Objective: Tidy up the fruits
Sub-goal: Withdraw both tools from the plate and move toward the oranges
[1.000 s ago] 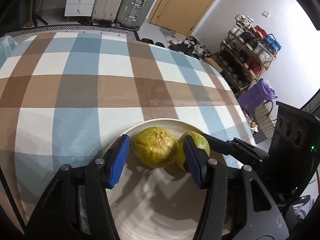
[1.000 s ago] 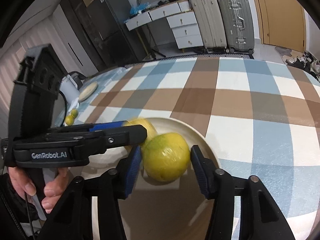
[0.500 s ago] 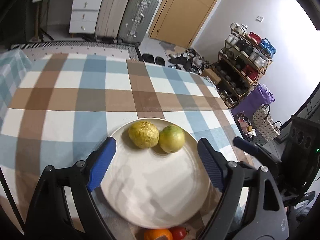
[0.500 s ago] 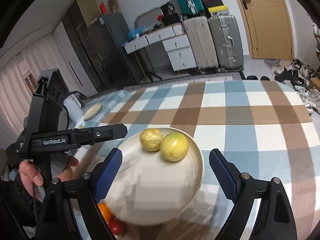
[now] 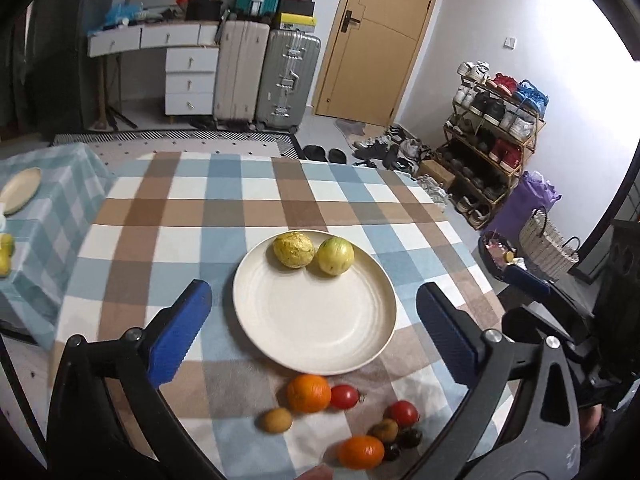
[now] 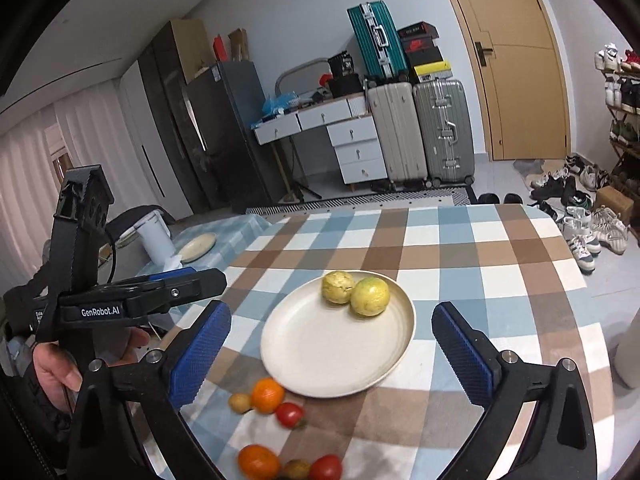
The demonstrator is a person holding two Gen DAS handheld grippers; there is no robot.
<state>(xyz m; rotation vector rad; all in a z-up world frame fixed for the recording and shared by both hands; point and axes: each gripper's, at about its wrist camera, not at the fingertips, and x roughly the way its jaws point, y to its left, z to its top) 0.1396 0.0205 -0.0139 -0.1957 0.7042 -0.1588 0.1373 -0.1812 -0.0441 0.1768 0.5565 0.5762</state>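
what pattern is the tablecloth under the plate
Blue, brown and white checks on the tablecloth, clearest in the left wrist view.

Checked cloth [image 5: 256, 208] in blue, brown and white covered the table. Far left: second table with pale blue check cover [image 5: 60, 200], small empty dish [image 5: 20, 190] on it, white kettle [image 6: 154, 240] beside. Far wall: white drawer unit [image 5: 190, 80], beige suitcase [image 5: 240, 68] and silver suitcase [image 5: 290, 76] upright side by side, teal case [image 6: 376, 42] stacked above. Wooden door [image 5: 380, 40] right of those. Far right: loaded shoe rack [image 5: 492, 140], loose shoes [image 5: 396, 148] on the floor, purple bag [image 5: 524, 204], woven basket [image 5: 546, 240].
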